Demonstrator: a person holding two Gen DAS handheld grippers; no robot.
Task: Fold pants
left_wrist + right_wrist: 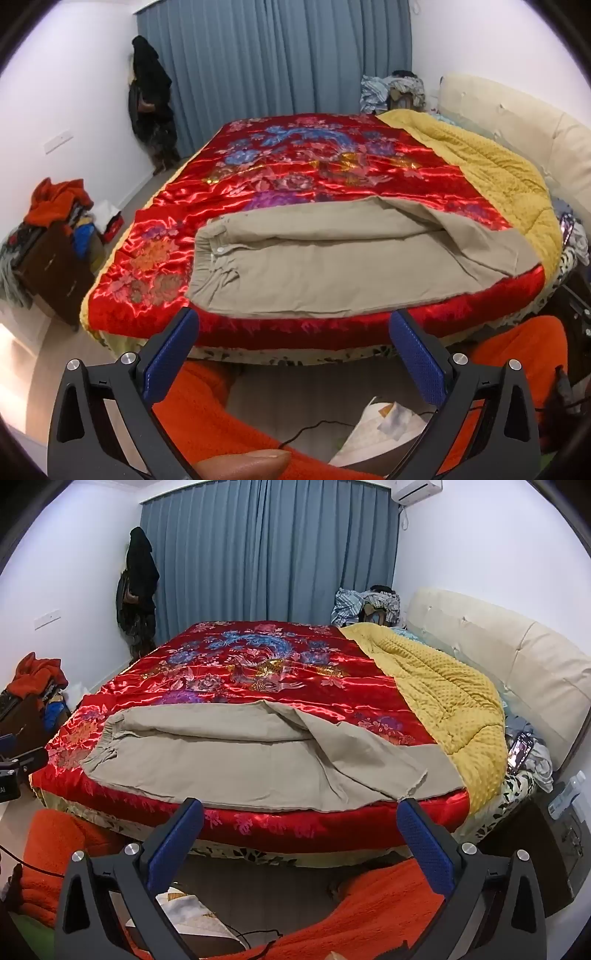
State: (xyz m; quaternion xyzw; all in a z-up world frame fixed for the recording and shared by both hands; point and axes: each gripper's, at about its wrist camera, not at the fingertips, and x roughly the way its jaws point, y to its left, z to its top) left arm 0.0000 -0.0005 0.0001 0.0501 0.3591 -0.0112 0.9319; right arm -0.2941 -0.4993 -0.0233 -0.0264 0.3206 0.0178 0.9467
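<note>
Beige pants (pixel 332 266) (pixel 258 760) lie across the near edge of a bed on a shiny red flowered quilt (pixel 295 166) (pixel 240 675). The waistband with a white button is at the left; the legs run right and partly overlap each other. My left gripper (pixel 293 328) hangs open in front of the bed edge, short of the pants, with nothing between its blue pads. My right gripper (pixel 301 818) is open too, below the pants' near hem, empty. A fingertip (pixel 247 463) shows at the bottom of the left wrist view.
A yellow blanket (pixel 443 698) lies on the bed's right side by a cream headboard (pixel 498 653). A phone (pixel 521 753) rests near the right edge. Orange-clad legs (pixel 369 915) and papers (pixel 384 424) are below. A cluttered cabinet (pixel 55 266) stands left, with blue curtains (pixel 266 554) behind.
</note>
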